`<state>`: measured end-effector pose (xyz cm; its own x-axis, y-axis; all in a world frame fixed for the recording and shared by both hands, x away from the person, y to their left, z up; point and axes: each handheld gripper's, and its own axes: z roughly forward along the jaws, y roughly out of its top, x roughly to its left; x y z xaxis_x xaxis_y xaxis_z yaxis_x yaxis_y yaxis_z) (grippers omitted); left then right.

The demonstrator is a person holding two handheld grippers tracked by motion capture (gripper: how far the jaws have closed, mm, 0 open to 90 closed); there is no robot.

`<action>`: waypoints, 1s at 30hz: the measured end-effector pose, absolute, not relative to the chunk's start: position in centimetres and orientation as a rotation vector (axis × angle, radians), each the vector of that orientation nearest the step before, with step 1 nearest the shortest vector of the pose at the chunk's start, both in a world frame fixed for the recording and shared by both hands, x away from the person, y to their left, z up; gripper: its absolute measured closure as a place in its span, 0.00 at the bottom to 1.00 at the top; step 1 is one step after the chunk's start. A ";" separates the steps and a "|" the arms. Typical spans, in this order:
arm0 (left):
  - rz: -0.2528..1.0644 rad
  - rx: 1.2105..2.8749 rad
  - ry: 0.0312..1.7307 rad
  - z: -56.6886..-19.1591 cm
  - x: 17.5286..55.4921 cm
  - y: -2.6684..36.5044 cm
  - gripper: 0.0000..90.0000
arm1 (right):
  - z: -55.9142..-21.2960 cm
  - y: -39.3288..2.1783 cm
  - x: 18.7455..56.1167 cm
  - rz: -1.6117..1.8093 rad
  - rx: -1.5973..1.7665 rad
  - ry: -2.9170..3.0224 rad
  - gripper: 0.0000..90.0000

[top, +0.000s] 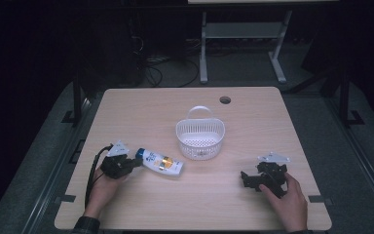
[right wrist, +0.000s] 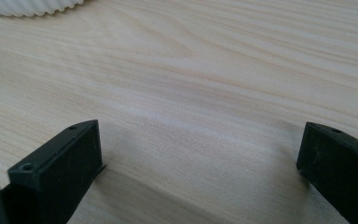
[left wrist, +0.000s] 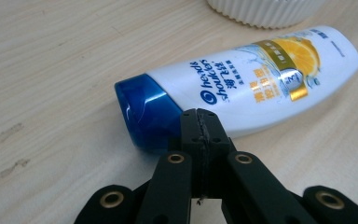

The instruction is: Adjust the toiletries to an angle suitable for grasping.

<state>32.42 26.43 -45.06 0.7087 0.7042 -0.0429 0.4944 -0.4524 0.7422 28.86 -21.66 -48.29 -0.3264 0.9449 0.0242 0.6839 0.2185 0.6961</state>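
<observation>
Left gripper (left wrist: 200, 122), jaws pressed together on nothing, noses up to the blue cap of the bottle (left wrist: 256, 81) lying flat just left of the basket (top: 200, 136). This looks like the approach; next, those jaws must open to straddle it. Right gripper (right wrist: 200, 154) rests on the table (top: 141, 112), jaws wide apart.

The left gripper (left wrist: 200, 119) covers part of the shampoo bottle (left wrist: 242, 88) just ahead of it. The basket (left wrist: 265, 10) beyond is cut off by the top edge.
</observation>
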 end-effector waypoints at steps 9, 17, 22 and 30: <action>0.357 2.139 0.904 -44.8 33.2 25.9 1.00 | -48.3 -21.7 28.9 0.869 1.507 2.092 0.00; 0.302 2.100 0.863 -43.4 32.7 24.9 1.00 | -48.3 -21.7 28.9 0.869 1.506 2.092 0.00; 0.294 2.111 0.817 -42.9 32.8 23.3 1.00 | -48.3 -21.7 28.9 0.868 1.506 2.093 0.00; 0.274 2.112 0.774 -42.4 33.6 20.9 1.00 | -48.3 -21.7 28.9 0.869 1.507 2.092 0.00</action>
<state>33.58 20.88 -42.42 0.7848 0.6149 -0.0777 0.4293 -0.4489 0.7837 28.85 -21.66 -48.30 -0.3261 0.9450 0.0238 0.6841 0.2185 0.6959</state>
